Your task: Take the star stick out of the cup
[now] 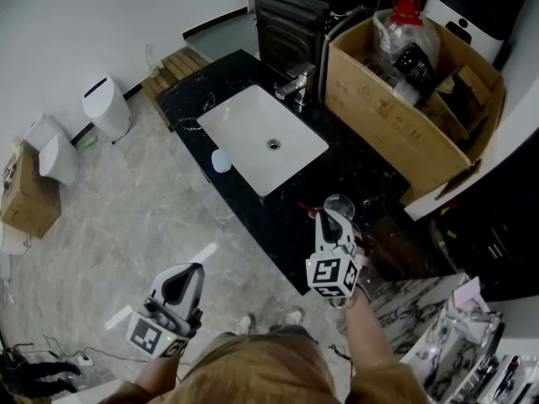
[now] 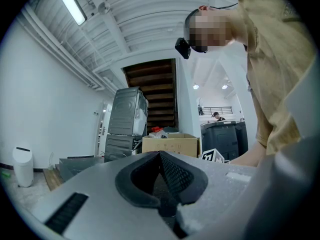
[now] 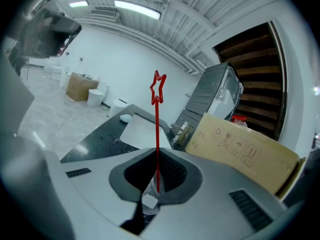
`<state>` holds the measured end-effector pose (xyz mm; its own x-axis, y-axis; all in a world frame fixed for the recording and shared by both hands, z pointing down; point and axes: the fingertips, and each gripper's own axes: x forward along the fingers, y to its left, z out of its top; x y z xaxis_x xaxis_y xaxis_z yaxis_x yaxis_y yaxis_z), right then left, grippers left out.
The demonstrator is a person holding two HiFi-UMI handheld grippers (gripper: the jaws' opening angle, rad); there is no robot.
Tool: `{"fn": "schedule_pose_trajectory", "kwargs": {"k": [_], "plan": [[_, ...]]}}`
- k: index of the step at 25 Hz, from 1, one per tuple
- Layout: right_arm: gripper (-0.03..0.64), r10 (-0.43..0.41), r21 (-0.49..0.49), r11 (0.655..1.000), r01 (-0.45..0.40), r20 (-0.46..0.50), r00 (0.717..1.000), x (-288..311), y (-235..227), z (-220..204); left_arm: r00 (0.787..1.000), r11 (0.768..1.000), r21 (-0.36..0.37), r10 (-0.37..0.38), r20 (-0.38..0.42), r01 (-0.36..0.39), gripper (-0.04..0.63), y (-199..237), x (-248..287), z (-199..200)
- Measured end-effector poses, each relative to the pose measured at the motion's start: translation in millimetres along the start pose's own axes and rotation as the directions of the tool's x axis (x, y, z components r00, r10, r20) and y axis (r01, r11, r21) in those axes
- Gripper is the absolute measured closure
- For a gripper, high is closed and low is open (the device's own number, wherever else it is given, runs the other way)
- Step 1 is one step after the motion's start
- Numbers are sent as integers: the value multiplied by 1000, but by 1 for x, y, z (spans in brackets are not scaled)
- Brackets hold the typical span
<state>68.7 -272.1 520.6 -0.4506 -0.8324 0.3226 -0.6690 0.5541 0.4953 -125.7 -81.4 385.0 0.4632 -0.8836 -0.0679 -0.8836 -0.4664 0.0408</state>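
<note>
The right claw (image 3: 156, 158) is shut tight on the star stick (image 3: 157, 115); the thin red stick stands straight up between its two dark pads (image 3: 170, 171), and the little red star sits at the top, high over the claw; the bottom of the stick goes down past the pads, where a bit of the clear cup (image 3: 149, 198) shows through the gap; I cannot tell if the tip is inside the cup.

From the head view, the right claw (image 1: 330, 217) is right at the cup (image 1: 339, 204); the cup stands on the black bench (image 1: 199, 95), near its front edge; a small bit of red shows just beside the claw.

A white sink (image 1: 253, 137) is set into the bench, with a shiny tap (image 1: 296, 85) behind it; a small pale round thing (image 1: 221, 160) lies at the sink's near corner; a big brown box (image 1: 379, 108) full of stuff sits on the far side of the bench.

The left claw (image 1: 190, 274) is well apart from the bench, low over the pale floor (image 1: 126, 209); in its own view the left claw (image 2: 160, 157) has its pads pressed together with nothing between them.

A white bin (image 1: 108, 106) stands on the floor by the wall.
</note>
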Motion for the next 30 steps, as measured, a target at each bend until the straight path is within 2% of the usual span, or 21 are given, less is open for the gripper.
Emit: {"fn": "schedule_pose_trajectory", "kwargs": {"k": [3,12,17,21,30], "plan": [[609,-19,56,998,18,21,1000,-4,-9,2,1000,1000,1,-2,2,2,595,-2,-1,0],[609,-40,98,995,35,48,998,-15,-17,10,999,1000,-4,-30,17,30,594,-10,1,1],[609,-65,84,994,62,27,998,-18,-19,17,998,998,-13,-58,21,58,594,-4,0,4],[609,-68,83,995,63,52,996,-21,-23,19,998,998,-22,-55,23,55,595,-11,1,-1],[609,-115,125,987,105,74,991,-31,-33,25,994,994,-22,-110,18,111,594,-19,10,-4]]}}
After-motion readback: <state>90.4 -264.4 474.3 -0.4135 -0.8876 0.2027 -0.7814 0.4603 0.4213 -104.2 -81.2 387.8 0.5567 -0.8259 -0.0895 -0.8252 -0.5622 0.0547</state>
